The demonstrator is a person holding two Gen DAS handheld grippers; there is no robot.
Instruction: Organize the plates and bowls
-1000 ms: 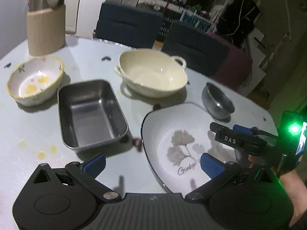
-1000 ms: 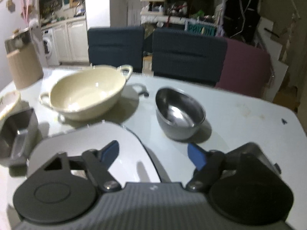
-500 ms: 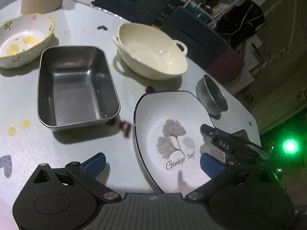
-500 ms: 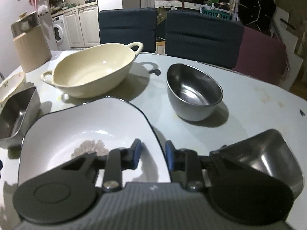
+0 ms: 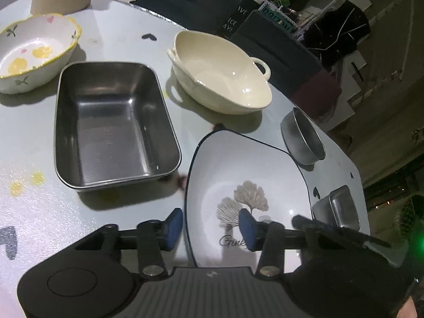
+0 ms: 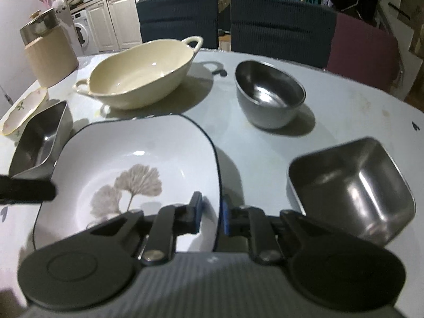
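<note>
A white square plate with a ginkgo leaf print [image 5: 246, 169] lies on the table in front of both grippers; it also shows in the right wrist view [image 6: 137, 159]. My right gripper [image 6: 212, 213] is shut on the plate's right rim. My left gripper [image 5: 210, 225] straddles the plate's left rim, jaws partly closed with a gap still showing. A steel rectangular tray [image 5: 111, 124], a cream two-handled bowl [image 5: 220, 71], a floral bowl [image 5: 31, 50], a round steel bowl [image 6: 269, 94] and a small steel square dish [image 6: 349, 188] stand around it.
A beige canister [image 6: 47, 50] stands at the table's far left. Dark chairs [image 6: 281, 21] line the far edge. The table edge [image 5: 360, 175] runs close to the right of the small steel dish.
My right gripper closed on the plate's right rim. My left gripper moved over the plate's left rim and its jaws narrowed from wide open.
</note>
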